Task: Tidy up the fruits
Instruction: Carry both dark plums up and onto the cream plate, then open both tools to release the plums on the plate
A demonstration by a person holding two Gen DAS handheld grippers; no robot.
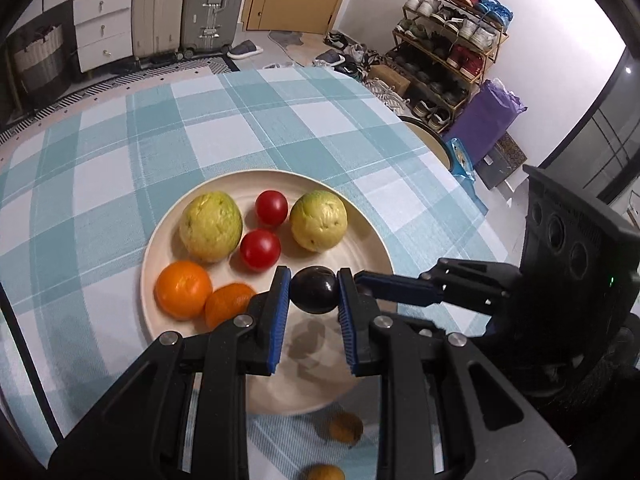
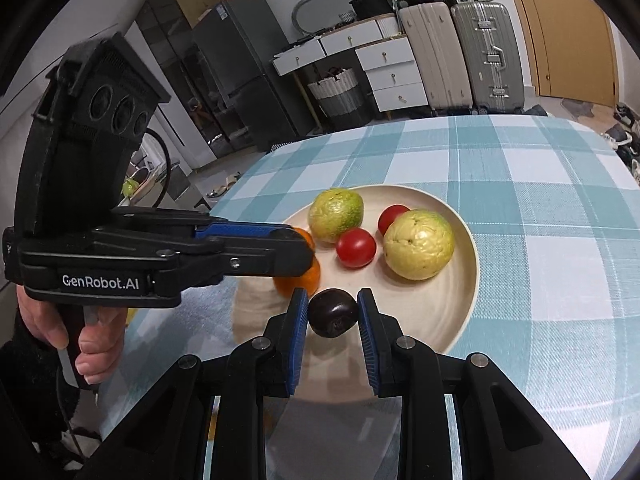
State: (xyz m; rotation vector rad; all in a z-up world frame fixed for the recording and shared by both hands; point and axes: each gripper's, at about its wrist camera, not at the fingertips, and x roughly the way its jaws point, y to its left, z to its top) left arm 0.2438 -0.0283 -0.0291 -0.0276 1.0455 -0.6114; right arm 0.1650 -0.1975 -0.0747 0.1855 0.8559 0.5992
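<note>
My left gripper (image 1: pixel 314 279) is shut on a dark plum (image 1: pixel 314 292) held just above the near part of a cream plate (image 1: pixel 360 248). My right gripper (image 2: pixel 332 300) is shut on a second dark plum (image 2: pixel 333 314) over the same plate (image 2: pixel 440 304). The two grippers cross at right angles, tips close together. On the plate lie two green-yellow guavas (image 1: pixel 211 226) (image 1: pixel 319 220), two red tomatoes (image 1: pixel 271 208) (image 1: pixel 260 249) and two oranges (image 1: pixel 183 290) (image 1: pixel 228 304). In the right wrist view the left gripper (image 2: pixel 298 246) partly hides the oranges (image 2: pixel 304 280).
Two small brown fruits (image 1: pixel 346 427) (image 1: pixel 322 473) lie on the blue checked tablecloth (image 1: pixel 240 120) near me, below the plate. A hand (image 2: pixel 92 336) holds the left gripper's handle. The table's right edge drops off beside a chair (image 1: pixel 432 140).
</note>
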